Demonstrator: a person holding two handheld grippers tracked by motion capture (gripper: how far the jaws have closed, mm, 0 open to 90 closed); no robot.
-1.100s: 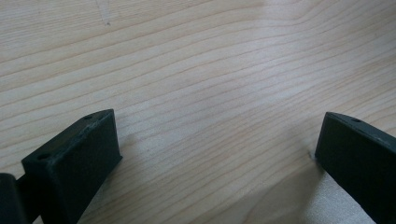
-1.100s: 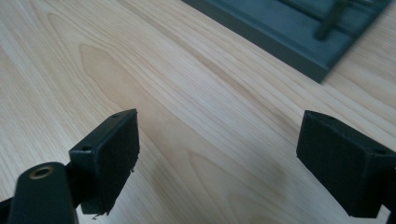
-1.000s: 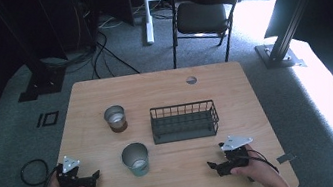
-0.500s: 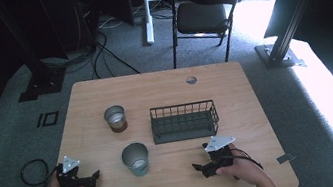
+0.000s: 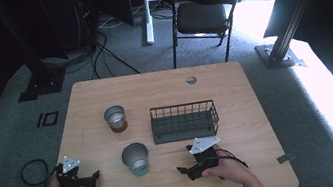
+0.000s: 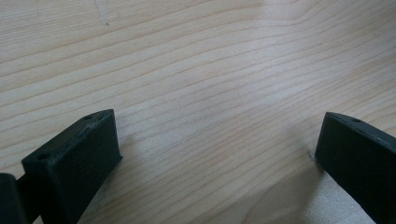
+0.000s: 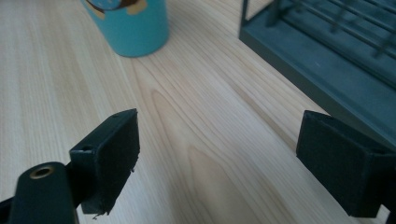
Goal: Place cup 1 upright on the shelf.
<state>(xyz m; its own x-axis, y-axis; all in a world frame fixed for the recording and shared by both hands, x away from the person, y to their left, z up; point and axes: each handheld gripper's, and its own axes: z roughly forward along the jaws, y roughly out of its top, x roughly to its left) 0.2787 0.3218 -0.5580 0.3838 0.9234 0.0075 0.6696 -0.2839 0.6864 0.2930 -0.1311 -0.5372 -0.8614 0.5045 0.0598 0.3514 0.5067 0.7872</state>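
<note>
A teal cup [image 5: 136, 159] [image 7: 131, 25] with a metal rim stands near the front middle of the wooden table [image 5: 234, 88]. Behind it and to the left is a brown cup [image 5: 116, 118]. A dark wire basket [image 5: 184, 121] [image 7: 327, 60] sits at the table's centre right. My right gripper [image 5: 183, 171] [image 7: 218, 163] is open, low over the table in front of the basket, pointing left toward the teal cup. At the front left corner my left gripper [image 5: 94, 176] [image 6: 217, 154] is open over bare wood, with nothing between its jaws.
A round cable hole [image 5: 191, 80] lies near the table's far edge. Beyond the table stand a black folding chair [image 5: 204, 9] and a white desk leg [image 5: 145, 11]. Cables [image 5: 30, 171] trail on the grey carpet at the left.
My right gripper has moved left along the front of the table, from the right corner toward the teal cup. The left gripper has stayed put.
</note>
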